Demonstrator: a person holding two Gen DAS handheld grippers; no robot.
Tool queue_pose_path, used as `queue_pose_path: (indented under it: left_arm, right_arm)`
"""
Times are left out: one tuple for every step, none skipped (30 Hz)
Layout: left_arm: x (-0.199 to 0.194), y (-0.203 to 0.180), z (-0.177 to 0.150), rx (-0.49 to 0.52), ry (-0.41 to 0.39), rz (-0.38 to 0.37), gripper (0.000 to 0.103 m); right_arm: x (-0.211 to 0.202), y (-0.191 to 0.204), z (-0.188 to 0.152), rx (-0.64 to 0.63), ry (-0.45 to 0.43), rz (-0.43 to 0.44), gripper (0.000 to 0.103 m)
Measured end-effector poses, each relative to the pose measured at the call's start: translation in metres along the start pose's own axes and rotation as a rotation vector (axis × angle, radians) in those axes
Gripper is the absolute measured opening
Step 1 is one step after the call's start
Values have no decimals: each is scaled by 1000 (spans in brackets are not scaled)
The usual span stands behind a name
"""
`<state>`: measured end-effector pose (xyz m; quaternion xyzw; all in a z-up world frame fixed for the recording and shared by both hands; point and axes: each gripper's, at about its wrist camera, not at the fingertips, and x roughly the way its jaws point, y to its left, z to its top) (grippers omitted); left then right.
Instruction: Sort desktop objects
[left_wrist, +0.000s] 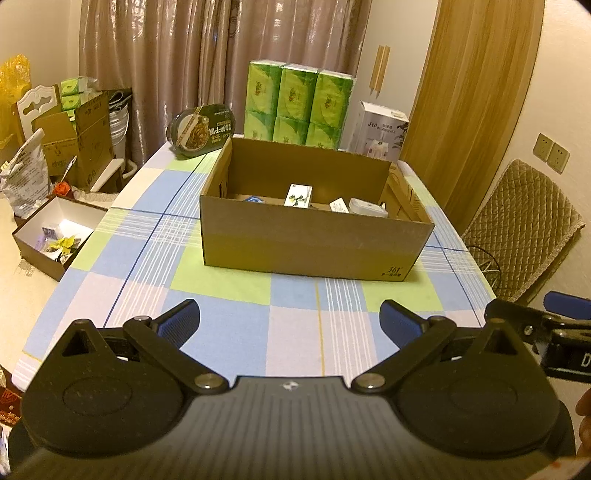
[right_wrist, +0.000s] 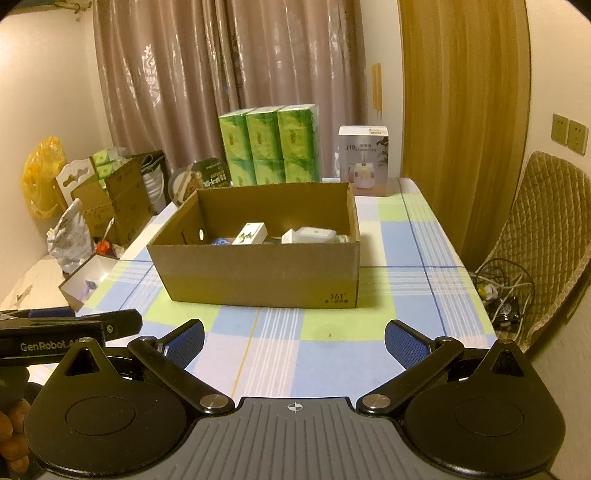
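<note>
An open cardboard box (left_wrist: 310, 243) (right_wrist: 258, 273) stands in the middle of the checked tablecloth (left_wrist: 221, 284) (right_wrist: 332, 343). Inside it lie a small white and green carton (left_wrist: 298, 195) (right_wrist: 250, 233), a white flat device (left_wrist: 367, 207) (right_wrist: 316, 233), a small white box (left_wrist: 339, 205) and something blue (left_wrist: 254, 199) (right_wrist: 221, 242). My left gripper (left_wrist: 290, 321) hovers open over the near tablecloth, well short of the box, nothing between its fingers. My right gripper (right_wrist: 294, 343) is likewise open and empty, beside the left one.
Behind the box stand green tissue packs (left_wrist: 297, 107) (right_wrist: 269, 147), a dark noodle bowl (left_wrist: 201, 129) (right_wrist: 201, 179) and a white appliance carton (left_wrist: 380, 129) (right_wrist: 364, 158). Left of the table are an open white tray (left_wrist: 55, 236) and cartons; a quilted chair (left_wrist: 524, 225) (right_wrist: 546, 240) at right.
</note>
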<state>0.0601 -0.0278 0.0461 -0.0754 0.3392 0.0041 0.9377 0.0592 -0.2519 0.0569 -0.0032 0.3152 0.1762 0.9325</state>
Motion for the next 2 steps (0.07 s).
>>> queue_pose_path:
  left_arm:
    - [-1,0,-1,3,-8,-4,102]
    - [-2,0,-1,3,-14,-7,102]
  right_arm:
    - [0,0,-1,0,1,0,101]
    - [1,0,-1,0,2,0,101]
